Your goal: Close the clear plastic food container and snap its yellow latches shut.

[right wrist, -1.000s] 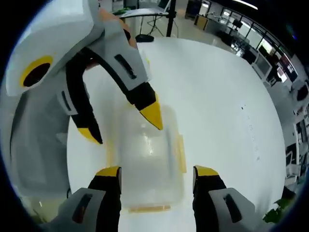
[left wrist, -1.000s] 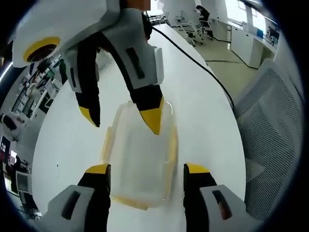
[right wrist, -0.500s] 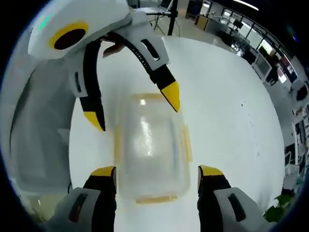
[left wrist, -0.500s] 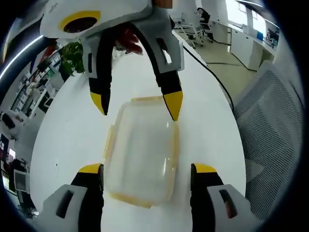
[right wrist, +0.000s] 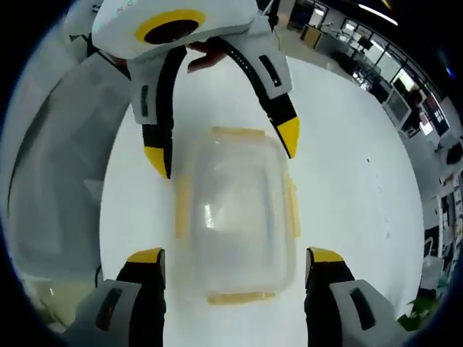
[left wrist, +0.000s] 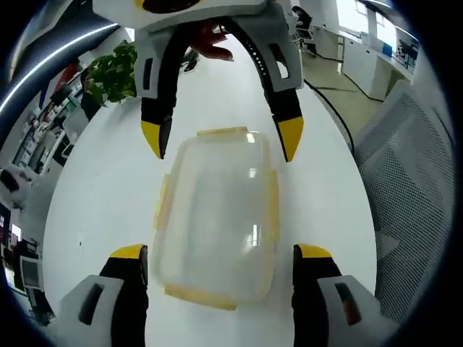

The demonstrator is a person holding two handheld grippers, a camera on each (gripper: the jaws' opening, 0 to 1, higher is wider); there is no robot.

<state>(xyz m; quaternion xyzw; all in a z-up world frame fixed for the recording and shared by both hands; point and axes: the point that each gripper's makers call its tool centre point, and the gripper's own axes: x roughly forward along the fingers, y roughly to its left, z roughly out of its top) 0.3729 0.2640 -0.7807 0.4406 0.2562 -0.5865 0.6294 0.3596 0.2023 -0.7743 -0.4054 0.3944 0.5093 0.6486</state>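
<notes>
Left gripper view: clear container (left wrist: 217, 217), lid on, yellow latches (left wrist: 273, 206), between both grippers' spread fingers (left wrist: 311, 264).

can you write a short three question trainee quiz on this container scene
1. True or false: the clear plastic food container sits on the white table with its lid on.
2. How do the left gripper and right gripper stand? A) both open, tips apart from the container B) both shut on a latch C) one holds the lid in the air
3. Fill in: the flat latches along the container's edges are coloured ____.

Key: 1 true; 2 A; 3 yellow
</notes>
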